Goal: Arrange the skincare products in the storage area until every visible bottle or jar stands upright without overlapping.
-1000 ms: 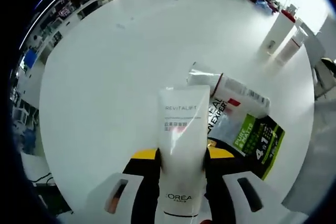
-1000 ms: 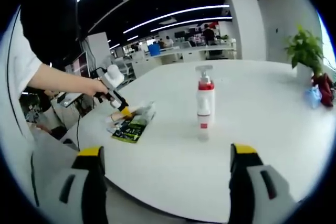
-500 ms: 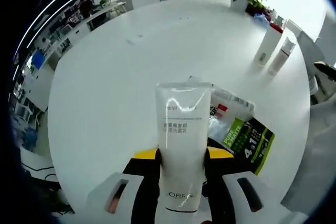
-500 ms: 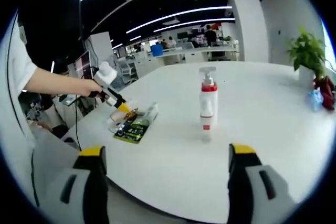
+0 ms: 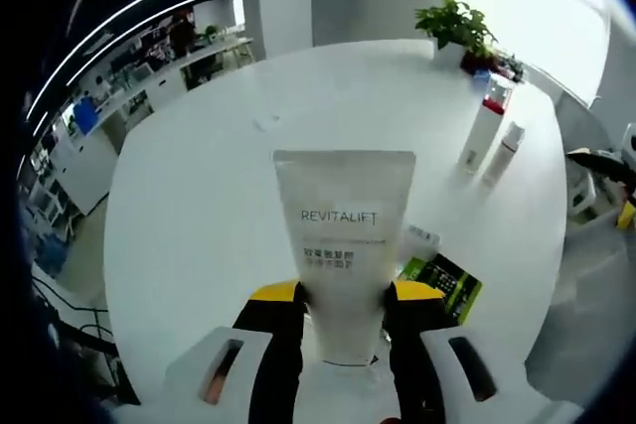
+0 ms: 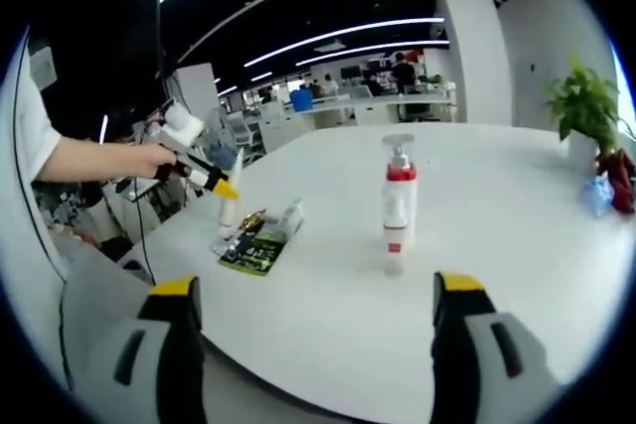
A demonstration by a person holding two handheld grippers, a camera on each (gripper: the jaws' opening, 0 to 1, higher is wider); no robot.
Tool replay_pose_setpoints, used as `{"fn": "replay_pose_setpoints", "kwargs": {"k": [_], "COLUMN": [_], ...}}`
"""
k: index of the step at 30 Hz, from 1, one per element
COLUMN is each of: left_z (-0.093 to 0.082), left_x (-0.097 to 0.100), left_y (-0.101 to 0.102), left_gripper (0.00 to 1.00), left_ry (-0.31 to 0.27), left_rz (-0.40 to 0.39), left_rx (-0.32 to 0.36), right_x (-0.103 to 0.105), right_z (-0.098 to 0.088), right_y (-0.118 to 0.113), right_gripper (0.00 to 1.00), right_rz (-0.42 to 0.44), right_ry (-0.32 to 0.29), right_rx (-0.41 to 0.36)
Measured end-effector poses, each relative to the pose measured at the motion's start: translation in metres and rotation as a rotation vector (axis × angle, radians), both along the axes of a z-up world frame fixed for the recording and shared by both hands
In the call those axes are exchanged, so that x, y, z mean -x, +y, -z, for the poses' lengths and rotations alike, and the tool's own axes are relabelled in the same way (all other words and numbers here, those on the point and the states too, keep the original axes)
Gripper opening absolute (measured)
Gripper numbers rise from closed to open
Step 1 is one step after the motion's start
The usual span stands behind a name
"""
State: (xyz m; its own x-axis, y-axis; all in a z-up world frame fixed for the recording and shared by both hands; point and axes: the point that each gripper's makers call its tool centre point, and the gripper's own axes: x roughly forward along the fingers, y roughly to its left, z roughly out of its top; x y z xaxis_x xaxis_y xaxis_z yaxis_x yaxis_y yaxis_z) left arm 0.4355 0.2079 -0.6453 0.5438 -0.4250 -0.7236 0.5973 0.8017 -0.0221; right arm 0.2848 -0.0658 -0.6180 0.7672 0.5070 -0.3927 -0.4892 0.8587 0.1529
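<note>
My left gripper (image 5: 343,297) is shut on a white Revitalift tube (image 5: 343,230) and holds it above the white round table (image 5: 209,176). In the right gripper view the left gripper (image 6: 211,179) is in a person's hand, with the tube (image 6: 230,209) hanging below it over the pile. A green sachet (image 5: 443,285) (image 6: 248,247) and a clear-ended tube (image 5: 421,238) (image 6: 289,217) lie flat on the table. A white pump bottle with a red collar (image 5: 483,126) (image 6: 398,201) stands upright beside a smaller white bottle (image 5: 505,153). My right gripper (image 6: 316,285) is open, near the table's edge.
A potted plant (image 5: 456,22) (image 6: 586,106) and small red and blue items (image 6: 606,176) sit at the table's far edge. Desks and people fill the office behind. A person's arm (image 6: 94,158) reaches in from the left of the right gripper view.
My left gripper has risen with the tube, lifting it away from the sachet and the lying tube. The right gripper has hardly moved.
</note>
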Motion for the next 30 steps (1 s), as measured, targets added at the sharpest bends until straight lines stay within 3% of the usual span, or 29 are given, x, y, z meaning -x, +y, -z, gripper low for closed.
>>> {"fn": "replay_pose_setpoints", "kwargs": {"k": [4,10,12,13,15,21,30], "left_z": [-0.017,-0.038,-0.049,-0.059,-0.071,-0.113,-0.134], "left_x": [0.006,0.02,0.025,0.026,0.034,0.046,0.062], "left_y": [-0.014,-0.031,-0.038,-0.044,-0.05,-0.052,-0.05], "left_gripper": [0.29,0.29,0.29,0.29,0.29,0.29,0.29], "left_ry": [-0.063,-0.108,-0.143,-0.19,-0.211,-0.288,-0.323], "left_rz": [0.048,0.04,0.044,0.059,0.067,-0.036,-0.122], "left_rx": [0.042,0.09,0.102,0.114,0.124,0.218,0.257], "right_x": [0.0,0.0,0.0,0.0,0.0,0.001,0.004], "right_z": [-0.002,-0.004,-0.005,-0.005,-0.004,-0.003,-0.003], "right_y": [0.0,0.0,-0.001,-0.001,-0.001,0.003,0.007], "right_gripper": [0.97,0.97,0.97,0.97,0.97,0.97,0.92], "right_rz": [-0.002,-0.001,0.0,0.001,-0.001,-0.019,-0.042], "right_ry": [-0.009,-0.025,-0.03,-0.031,-0.029,-0.029,-0.034], "right_rx": [-0.002,-0.008,-0.006,-0.003,0.002,0.014,0.06]}}
